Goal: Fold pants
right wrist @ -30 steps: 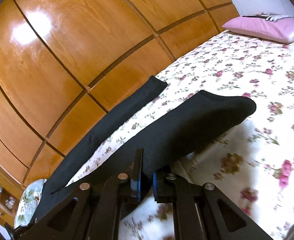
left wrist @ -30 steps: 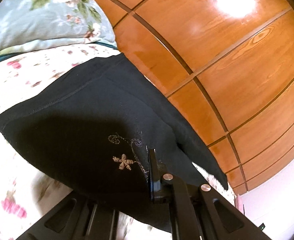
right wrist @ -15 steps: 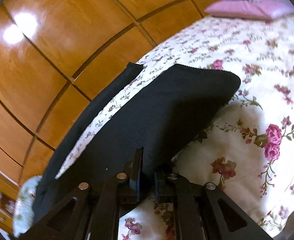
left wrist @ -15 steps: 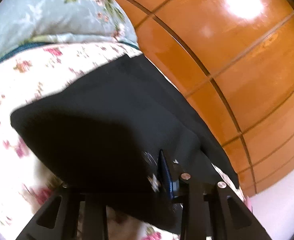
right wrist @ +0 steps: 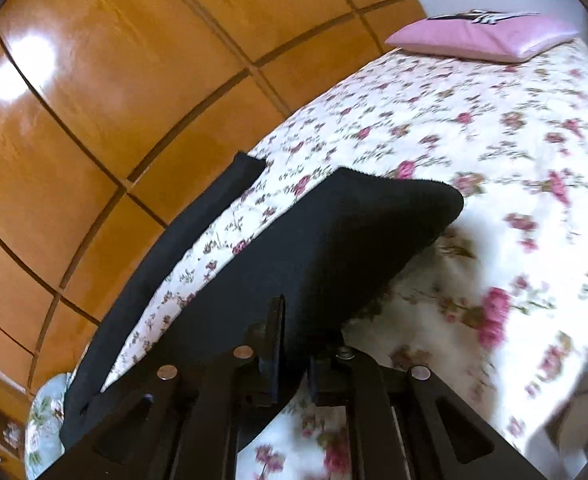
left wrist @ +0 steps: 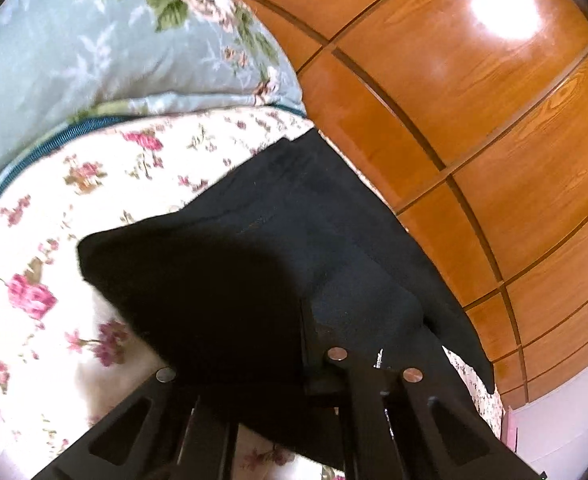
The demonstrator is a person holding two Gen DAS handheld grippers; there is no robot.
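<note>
— Floral bedspread (right wrist: 474, 120) under everything, glossy wooden panelling (right wrist: 113, 80) running along its far side. Spot the pants (left wrist: 294, 240) yet?

— Black, spread lengthwise beside the panelling. One leg (right wrist: 197, 224) lying flat right against the wood, the other leg (right wrist: 366, 224) lifted clear of the bedspread.

— Held by what?

— Right gripper (right wrist: 294, 360), pinched tight on the raised leg's near edge. Left gripper (left wrist: 253, 364) at the waist end, dark cloth draped across it and hiding one finger; looks clamped on the fabric, but can't say for sure.

— How far along, then?

— Early, judging by the layout. Probably mid first fold: raised leg yet to be laid over the flat one. Folding across the length untouched.

— Anything else nearby?

— Pale blue flowered pillow (left wrist: 113, 40) beyond the waist end, pink pillow (right wrist: 482, 36) well past the leg cuffs, both against the panelling side.
</note>
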